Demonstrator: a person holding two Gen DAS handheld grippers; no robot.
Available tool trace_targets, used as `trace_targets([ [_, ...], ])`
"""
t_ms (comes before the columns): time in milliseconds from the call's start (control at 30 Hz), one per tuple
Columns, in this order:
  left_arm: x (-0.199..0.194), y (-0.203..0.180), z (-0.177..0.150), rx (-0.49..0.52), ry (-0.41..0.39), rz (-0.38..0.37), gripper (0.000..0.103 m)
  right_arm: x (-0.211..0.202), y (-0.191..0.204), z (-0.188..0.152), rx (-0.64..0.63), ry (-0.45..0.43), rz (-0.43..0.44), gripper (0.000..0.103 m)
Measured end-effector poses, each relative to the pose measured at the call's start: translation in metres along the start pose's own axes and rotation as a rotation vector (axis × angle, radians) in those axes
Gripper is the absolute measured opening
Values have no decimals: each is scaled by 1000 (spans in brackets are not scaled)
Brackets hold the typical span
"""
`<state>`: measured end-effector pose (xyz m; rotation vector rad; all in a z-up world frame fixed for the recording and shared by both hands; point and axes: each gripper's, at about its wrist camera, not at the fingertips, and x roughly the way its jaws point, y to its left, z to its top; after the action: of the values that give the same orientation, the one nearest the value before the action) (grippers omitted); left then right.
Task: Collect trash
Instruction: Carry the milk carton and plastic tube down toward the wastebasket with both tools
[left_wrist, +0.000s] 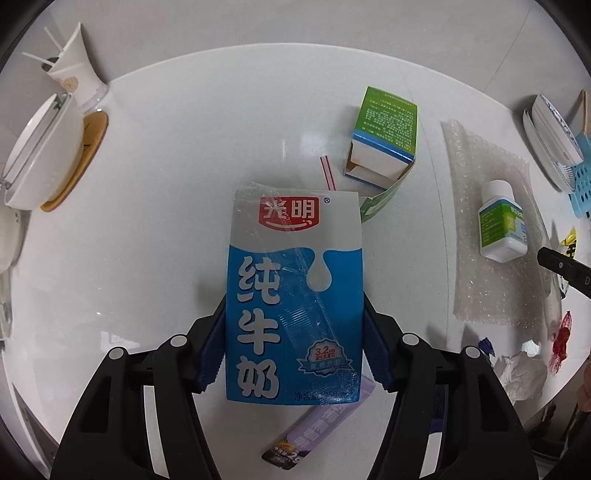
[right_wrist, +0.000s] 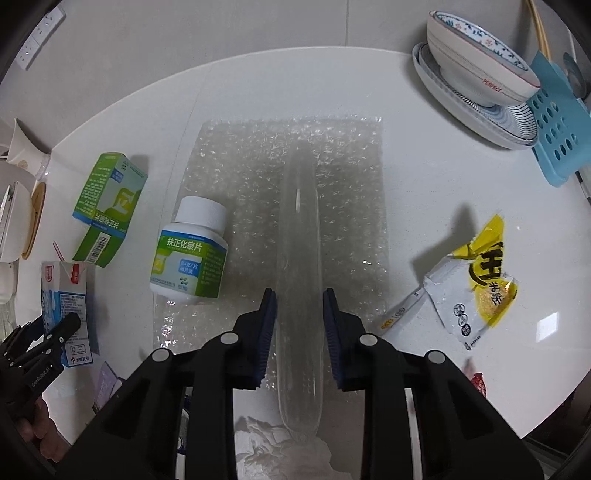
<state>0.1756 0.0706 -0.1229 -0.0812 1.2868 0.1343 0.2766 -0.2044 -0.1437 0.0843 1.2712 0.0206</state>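
Observation:
A blue and white milk carton (left_wrist: 291, 295) with a red and white straw (left_wrist: 327, 171) sits between the blue pads of my left gripper (left_wrist: 294, 299). Both pads touch its sides. In the right wrist view the same carton (right_wrist: 64, 295) is at the far left, with a left finger in front of it. My right gripper (right_wrist: 300, 291) is pinched on a raised clear fold of the bubble wrap (right_wrist: 299, 221), and both pads press on it. A white pill bottle (right_wrist: 192, 251) lies on the wrap beside it.
An open green box (left_wrist: 384, 136) lies beyond the carton and a purple sachet (left_wrist: 317, 432) under it. A yellow snack wrapper (right_wrist: 476, 280) and crumpled tissue (right_wrist: 280, 443) lie near the right gripper. Stacked bowls (right_wrist: 480, 74) and a blue rack (right_wrist: 557, 129) stand far right; a bowl (left_wrist: 44, 155) and paper cup (left_wrist: 74, 70) far left.

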Motion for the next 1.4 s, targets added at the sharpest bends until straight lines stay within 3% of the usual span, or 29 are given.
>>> trace_targets([
  [300, -36, 2, -20, -36, -57, -38, 62, -37, -16, -19, 21, -66, 27, 25],
  [767, -94, -13, -65, -47, -128, -83, 62, -120, -17, -80, -41, -217, 56, 25],
  [1400, -130, -52, -135, -24, -173, -129, 62, -159, -36, -154, -51, -288, 97, 25],
])
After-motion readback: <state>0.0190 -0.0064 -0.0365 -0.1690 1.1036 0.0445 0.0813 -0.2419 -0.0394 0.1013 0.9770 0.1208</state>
